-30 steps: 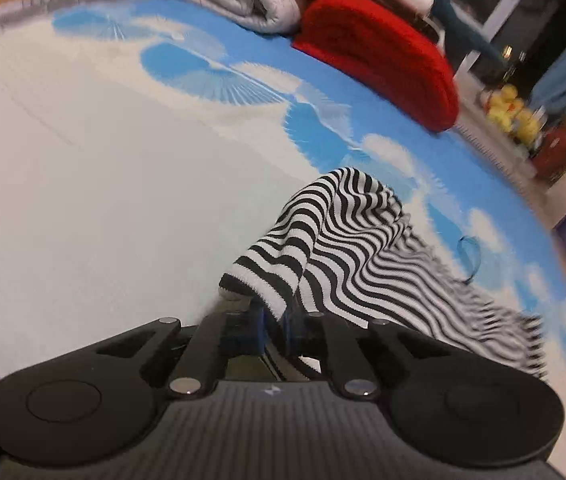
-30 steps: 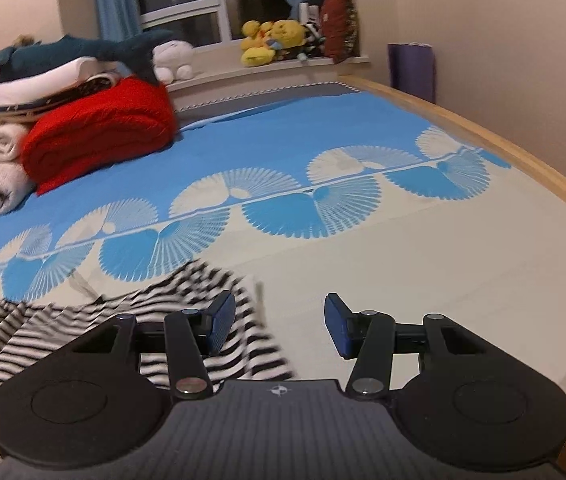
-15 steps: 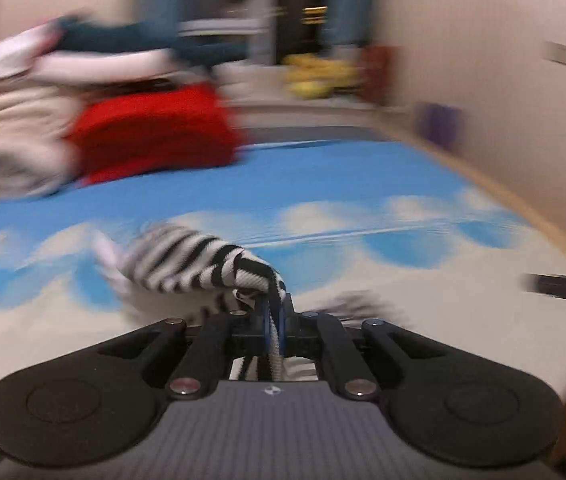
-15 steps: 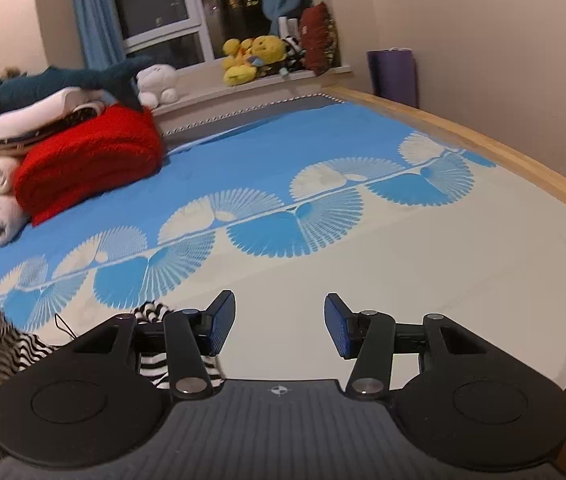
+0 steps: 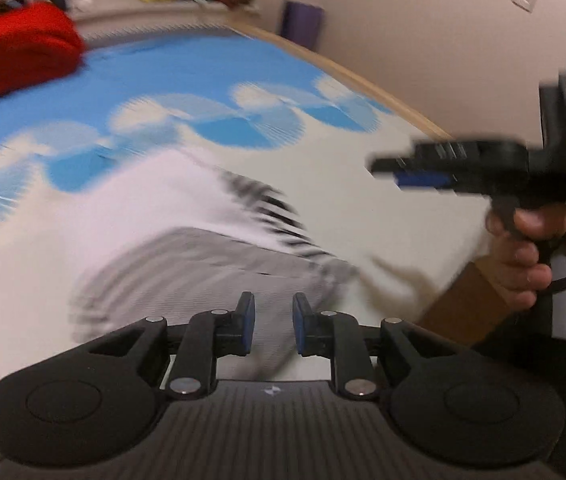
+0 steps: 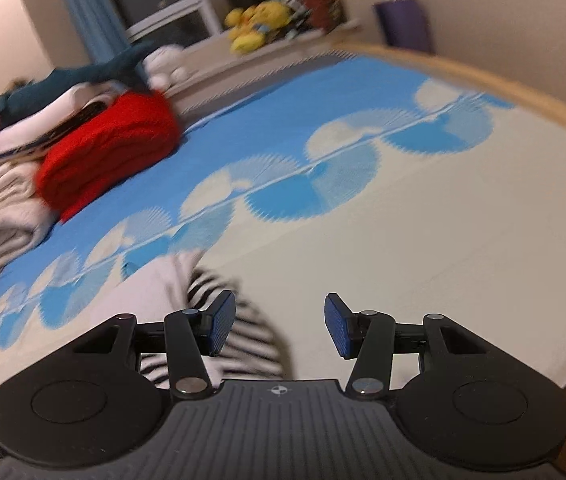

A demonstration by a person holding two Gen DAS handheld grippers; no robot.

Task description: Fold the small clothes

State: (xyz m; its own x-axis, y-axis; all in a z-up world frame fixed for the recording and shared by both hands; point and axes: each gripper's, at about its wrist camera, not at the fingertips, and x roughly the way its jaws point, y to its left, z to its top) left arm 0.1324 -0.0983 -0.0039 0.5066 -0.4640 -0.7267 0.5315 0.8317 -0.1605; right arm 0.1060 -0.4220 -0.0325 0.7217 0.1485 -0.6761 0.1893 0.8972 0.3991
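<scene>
Released a moment ago, the striped top (image 5: 211,256) lies on the bed (image 5: 363,208) as left gripper (image 5: 273,326) and right gripper (image 6: 279,328) hover open and empty, next fold likely needing a fresh grasp.

Your left tool (image 5: 273,329) is matte black with blue pads, silver pivot screws and a ribbed housing; your right tool (image 6: 279,329) matches. Your bare right hand (image 5: 539,256) grips a grey-banded handle.
</scene>
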